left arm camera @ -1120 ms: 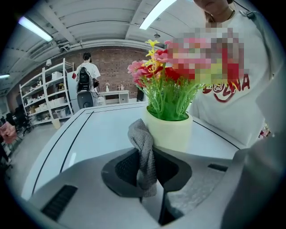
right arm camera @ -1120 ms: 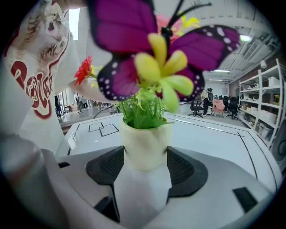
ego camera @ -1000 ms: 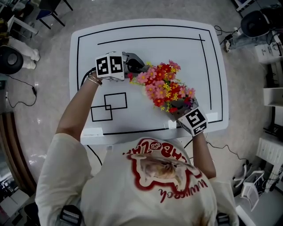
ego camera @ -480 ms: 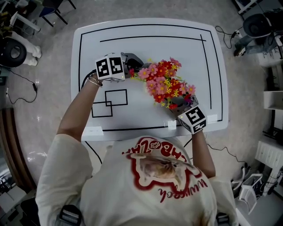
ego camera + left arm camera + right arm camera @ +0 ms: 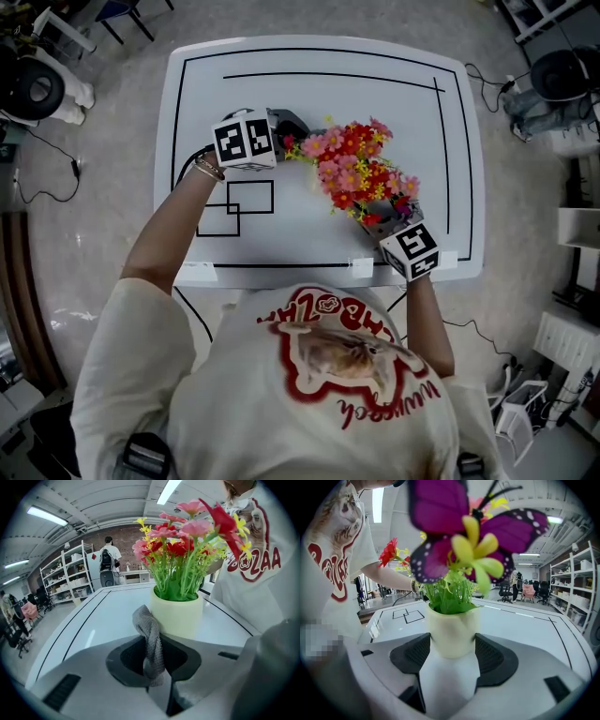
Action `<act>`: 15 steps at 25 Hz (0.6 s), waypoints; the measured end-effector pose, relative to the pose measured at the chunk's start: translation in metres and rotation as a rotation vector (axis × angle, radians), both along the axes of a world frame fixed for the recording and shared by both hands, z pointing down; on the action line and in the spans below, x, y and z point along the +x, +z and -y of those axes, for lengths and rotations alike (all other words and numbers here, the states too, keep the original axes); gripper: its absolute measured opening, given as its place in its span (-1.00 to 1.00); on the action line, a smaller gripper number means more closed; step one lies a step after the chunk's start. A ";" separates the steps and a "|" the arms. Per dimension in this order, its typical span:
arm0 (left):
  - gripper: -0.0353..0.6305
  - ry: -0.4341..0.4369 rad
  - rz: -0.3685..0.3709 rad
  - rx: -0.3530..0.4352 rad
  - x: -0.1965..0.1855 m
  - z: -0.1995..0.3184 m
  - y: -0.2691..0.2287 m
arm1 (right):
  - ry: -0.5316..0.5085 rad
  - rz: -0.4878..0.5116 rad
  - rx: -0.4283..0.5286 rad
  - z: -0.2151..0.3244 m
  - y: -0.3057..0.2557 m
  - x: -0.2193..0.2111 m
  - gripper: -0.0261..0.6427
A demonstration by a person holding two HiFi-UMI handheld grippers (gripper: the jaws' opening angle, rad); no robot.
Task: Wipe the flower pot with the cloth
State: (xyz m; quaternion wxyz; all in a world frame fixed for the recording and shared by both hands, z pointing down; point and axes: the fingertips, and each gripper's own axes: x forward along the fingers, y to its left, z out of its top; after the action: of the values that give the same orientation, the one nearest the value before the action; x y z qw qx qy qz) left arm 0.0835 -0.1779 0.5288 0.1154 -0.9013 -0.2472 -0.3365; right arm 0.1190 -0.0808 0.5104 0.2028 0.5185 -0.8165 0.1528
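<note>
The right gripper (image 5: pixel 452 660) clamps the smooth pale-yellow round flower pot (image 5: pixel 451 627) by its wall; it's probably light and top-heavy. The left gripper (image 5: pixel 154 660) pinches the limp grey cloth (image 5: pixel 150 637).

Your white table (image 5: pixel 309 103) fills the upper middle of the head view, with two overlapping black rectangles (image 5: pixel 234 208) left of centre. At the left gripper view's left stand shelves (image 5: pixel 70 576) (a person with a backpack (image 5: pixel 108 557) beside them).
</note>
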 end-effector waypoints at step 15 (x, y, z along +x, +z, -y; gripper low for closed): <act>-0.70 -0.101 -0.002 0.016 -0.013 -0.008 -0.001 | 0.007 -0.008 0.000 0.000 -0.001 -0.001 -0.10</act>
State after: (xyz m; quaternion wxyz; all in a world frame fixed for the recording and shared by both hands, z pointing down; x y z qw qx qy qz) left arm 0.0709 -0.1700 0.5282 0.1056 -0.9120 -0.1989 -0.3428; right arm 0.1182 -0.0806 0.5096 0.2056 0.5221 -0.8138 0.1512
